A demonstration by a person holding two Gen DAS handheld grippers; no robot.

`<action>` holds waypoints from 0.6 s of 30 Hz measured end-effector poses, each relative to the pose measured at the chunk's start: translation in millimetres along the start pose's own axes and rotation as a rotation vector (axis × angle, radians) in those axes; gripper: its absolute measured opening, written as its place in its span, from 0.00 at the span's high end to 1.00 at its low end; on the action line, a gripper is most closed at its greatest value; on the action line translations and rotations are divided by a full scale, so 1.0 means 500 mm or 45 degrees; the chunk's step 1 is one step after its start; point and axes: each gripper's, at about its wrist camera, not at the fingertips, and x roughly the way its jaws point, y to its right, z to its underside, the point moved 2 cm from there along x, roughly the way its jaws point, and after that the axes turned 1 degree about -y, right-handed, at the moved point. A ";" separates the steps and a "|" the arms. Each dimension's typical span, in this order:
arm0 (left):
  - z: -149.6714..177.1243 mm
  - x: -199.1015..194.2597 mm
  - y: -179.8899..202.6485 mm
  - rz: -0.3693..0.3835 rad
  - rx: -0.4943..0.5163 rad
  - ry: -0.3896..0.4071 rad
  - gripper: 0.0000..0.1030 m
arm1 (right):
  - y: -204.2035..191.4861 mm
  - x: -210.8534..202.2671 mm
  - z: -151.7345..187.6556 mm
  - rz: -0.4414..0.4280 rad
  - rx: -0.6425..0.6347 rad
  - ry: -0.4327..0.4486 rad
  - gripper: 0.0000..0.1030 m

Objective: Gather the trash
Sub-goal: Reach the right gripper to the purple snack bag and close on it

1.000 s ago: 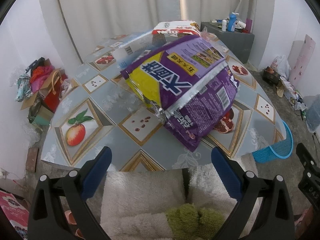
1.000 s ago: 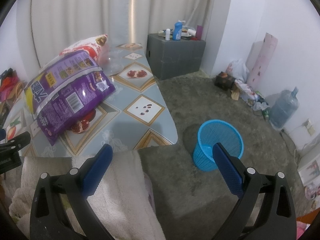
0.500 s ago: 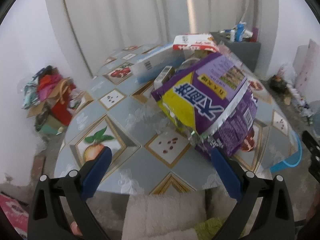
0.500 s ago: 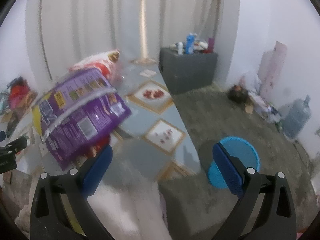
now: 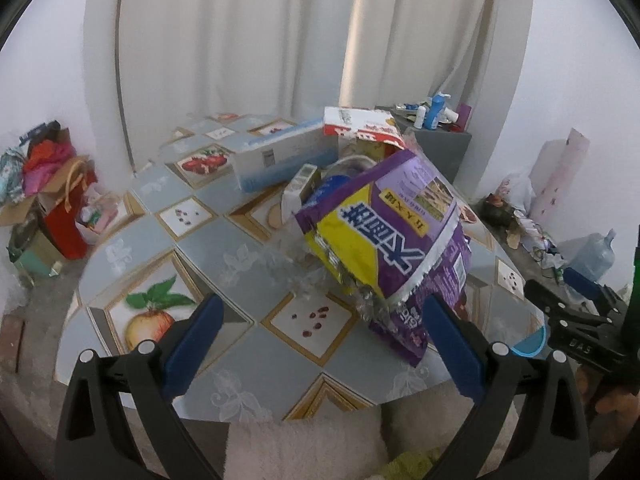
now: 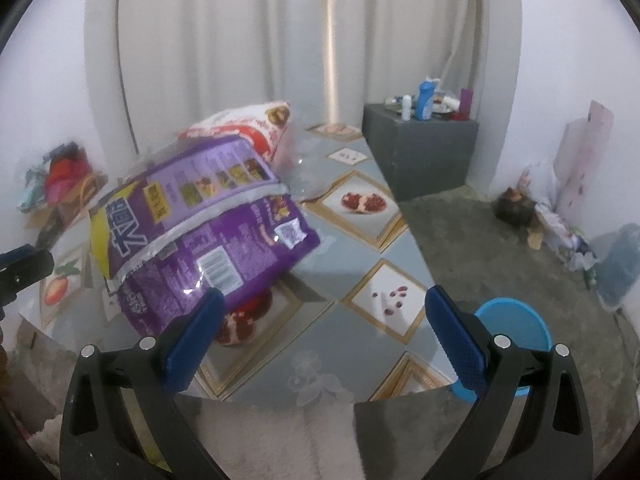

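Table (image 5: 224, 248): round, covered with a fruit-pattern cloth, it carries the trash.
Purple bag (image 5: 396, 248): lies on the table's right part, leaning on a white box (image 5: 280, 160) and a red-white bag (image 5: 360, 128).
Blue bin (image 6: 516, 328): on the floor, right of the table.
Left gripper (image 5: 320, 340): jaws apart, holding nothing.
Right gripper (image 6: 324, 340): jaws apart, holding nothing.

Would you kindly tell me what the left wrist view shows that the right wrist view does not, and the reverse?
Only the left wrist view shows the long white and blue box behind the pile. Only the right wrist view shows the whole rim of the blue bin on the floor. Both show the purple bag on the patterned table, the red and white bag, and the grey cabinet.
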 end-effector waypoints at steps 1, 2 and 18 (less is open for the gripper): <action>0.002 0.003 -0.002 0.011 -0.001 0.000 0.05 | -0.002 0.001 -0.001 0.001 0.000 -0.006 0.08; 0.004 0.003 -0.002 0.015 -0.001 0.004 0.05 | -0.004 0.002 -0.002 -0.003 0.005 -0.010 0.08; -0.075 0.018 -0.048 0.171 -0.070 0.166 0.37 | -0.043 0.105 -0.005 -0.497 0.313 -0.330 0.35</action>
